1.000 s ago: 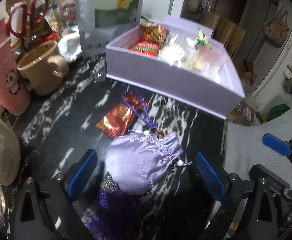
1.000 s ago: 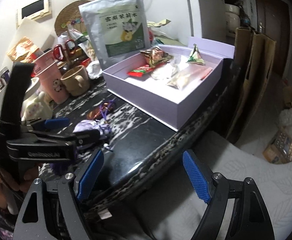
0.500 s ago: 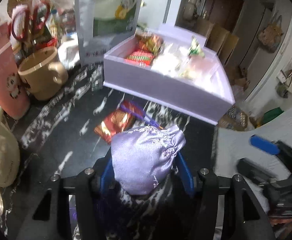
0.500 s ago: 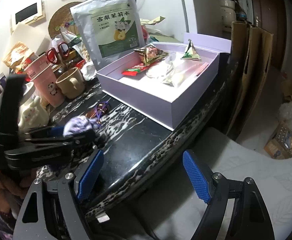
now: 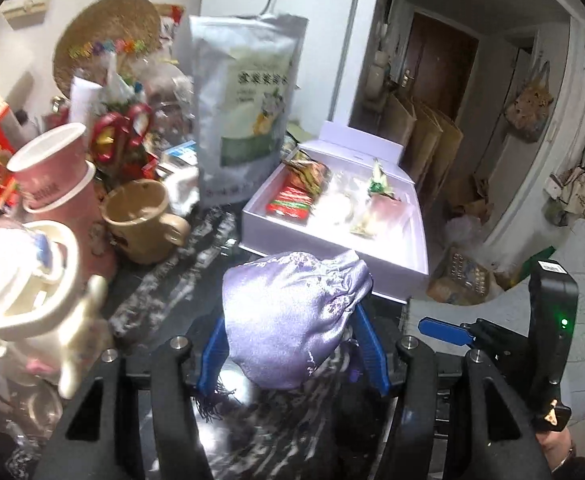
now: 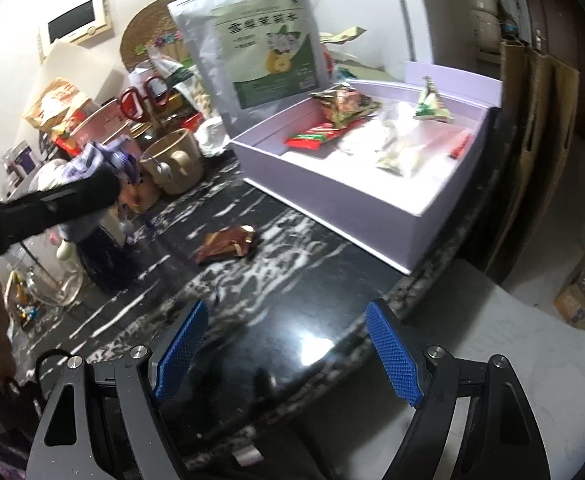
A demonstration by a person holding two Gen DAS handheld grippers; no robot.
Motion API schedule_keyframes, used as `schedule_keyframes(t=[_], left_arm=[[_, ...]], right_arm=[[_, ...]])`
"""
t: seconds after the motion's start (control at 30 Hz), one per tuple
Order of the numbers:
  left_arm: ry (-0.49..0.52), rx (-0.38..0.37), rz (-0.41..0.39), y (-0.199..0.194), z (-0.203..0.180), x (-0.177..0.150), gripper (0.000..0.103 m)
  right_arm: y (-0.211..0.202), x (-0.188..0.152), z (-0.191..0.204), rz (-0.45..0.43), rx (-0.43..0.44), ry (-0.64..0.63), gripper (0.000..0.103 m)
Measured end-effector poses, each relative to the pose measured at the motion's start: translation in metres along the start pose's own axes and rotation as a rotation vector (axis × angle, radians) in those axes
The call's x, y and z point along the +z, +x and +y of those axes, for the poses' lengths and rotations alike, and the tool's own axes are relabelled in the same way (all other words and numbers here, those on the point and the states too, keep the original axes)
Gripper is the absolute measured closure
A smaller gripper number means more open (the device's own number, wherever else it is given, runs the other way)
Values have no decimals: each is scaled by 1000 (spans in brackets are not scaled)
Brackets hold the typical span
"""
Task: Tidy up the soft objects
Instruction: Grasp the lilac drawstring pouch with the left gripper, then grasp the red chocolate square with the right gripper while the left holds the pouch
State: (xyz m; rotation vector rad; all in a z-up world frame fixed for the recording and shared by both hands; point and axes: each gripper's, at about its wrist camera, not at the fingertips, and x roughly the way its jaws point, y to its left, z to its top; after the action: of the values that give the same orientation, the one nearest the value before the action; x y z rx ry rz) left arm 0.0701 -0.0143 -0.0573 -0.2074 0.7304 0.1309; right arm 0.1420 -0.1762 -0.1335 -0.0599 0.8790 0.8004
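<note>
The left gripper (image 5: 292, 344) pinches a lilac satin pouch (image 5: 292, 316) between its two blue pads (image 5: 212, 348); the pouch fills the gap and bulges up above the fingers, and a dark purple tassel (image 5: 220, 400) hangs below it. From the right wrist view the same pouch (image 6: 100, 160) is in the air above the black marble table (image 6: 292, 272), in front of the cups, and does not touch the table. The right gripper (image 6: 284, 352) is spread wide with nothing between its pads (image 6: 392, 356); it hangs over the near edge of the table. On the table, between the two grippers and the box, lies a red-gold foil packet (image 6: 228, 244), flat and alone. The lilac box (image 6: 332, 184) stands open near the far right edge of the table; inside it I see a red packet (image 6: 316, 136), a crumpled gold-green packet (image 6: 344, 106), a small green triangle packet (image 6: 432, 104) and some clear bags (image 6: 392, 148). Just behind the box a large silver bag (image 6: 260, 40) stands upright. To the left of the box there are a tan mug (image 6: 176, 160), a pink cup (image 5: 60, 184) and a white rabbit-shaped pot (image 5: 40, 292), all close together. Red scissors (image 6: 144, 96) stick up behind the mug.
</note>
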Motion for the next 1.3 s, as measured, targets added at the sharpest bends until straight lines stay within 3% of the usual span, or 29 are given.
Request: schedule_keyframes(t=[0.37, 0.63, 0.87, 0.93, 1.0, 1.1, 1.3], left_arm=[[-63, 84, 70, 17, 39, -26, 46], [-67, 136, 100, 26, 47, -40, 46], [-107, 113, 129, 30, 55, -47, 46], [-111, 116, 128, 30, 56, -46, 46], [-112, 119, 125, 29, 57, -45, 46], [-118, 117, 128, 29, 57, -45, 46], [-120, 109, 134, 29, 53, -46, 46]], right_arm=[[41, 18, 26, 42, 16, -82, 21], [75, 32, 39, 81, 0, -96, 21], [103, 44, 53, 101, -16, -143, 21], [108, 46, 53, 110, -24, -140, 31], [111, 47, 54, 106, -55, -156, 62], [112, 47, 55, 120, -59, -169, 75], [101, 36, 51, 128, -59, -173, 75]])
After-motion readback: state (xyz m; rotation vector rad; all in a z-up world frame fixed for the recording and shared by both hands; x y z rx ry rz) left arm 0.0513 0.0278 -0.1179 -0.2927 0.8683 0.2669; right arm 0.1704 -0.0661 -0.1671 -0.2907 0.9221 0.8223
